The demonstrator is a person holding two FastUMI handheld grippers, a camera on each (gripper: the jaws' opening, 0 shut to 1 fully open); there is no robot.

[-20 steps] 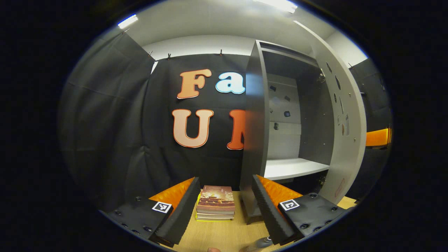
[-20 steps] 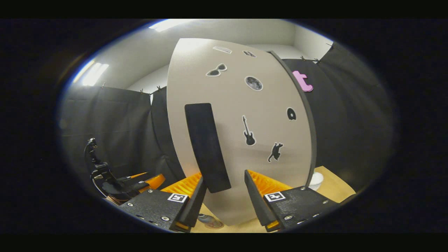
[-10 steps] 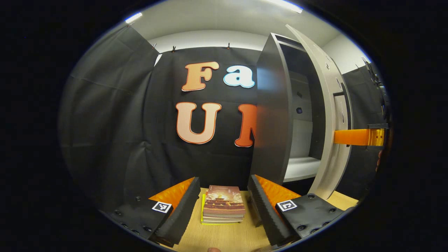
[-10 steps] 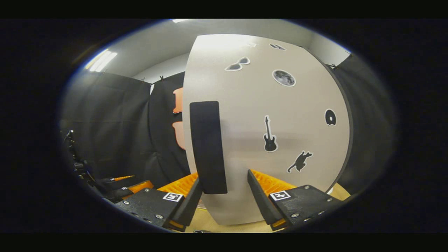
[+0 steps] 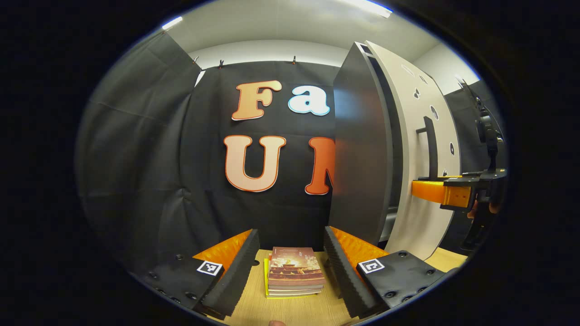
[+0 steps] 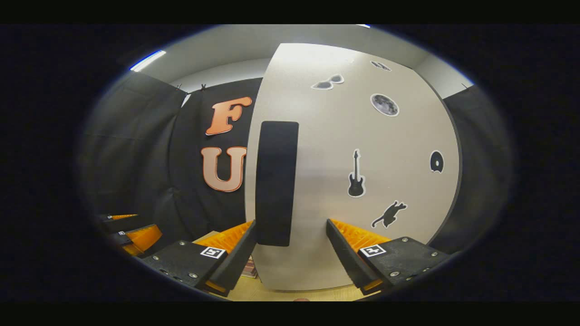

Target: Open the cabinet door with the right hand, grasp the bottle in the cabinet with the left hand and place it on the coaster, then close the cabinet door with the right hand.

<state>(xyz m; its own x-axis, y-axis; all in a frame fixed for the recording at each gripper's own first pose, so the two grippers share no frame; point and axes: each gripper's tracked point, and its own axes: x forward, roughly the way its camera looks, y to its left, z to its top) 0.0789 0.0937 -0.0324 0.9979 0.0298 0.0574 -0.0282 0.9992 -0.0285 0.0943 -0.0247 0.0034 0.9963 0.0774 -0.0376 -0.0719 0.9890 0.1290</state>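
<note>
right tongs (image 6: 290, 253): apart, straddling the door handle (image 6: 275, 181) | left tongs (image 5: 290, 267): apart, over stacked books (image 5: 293, 271) on surface (image 5: 294, 310) | cabinet door (image 5: 423, 149): nearly shut, far right

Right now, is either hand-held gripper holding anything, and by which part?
Nothing is held. The left hand-held gripper is open over the stack of books; the right hand-held gripper is open, fingers straddling the grey cabinet door's black bar handle.
</note>
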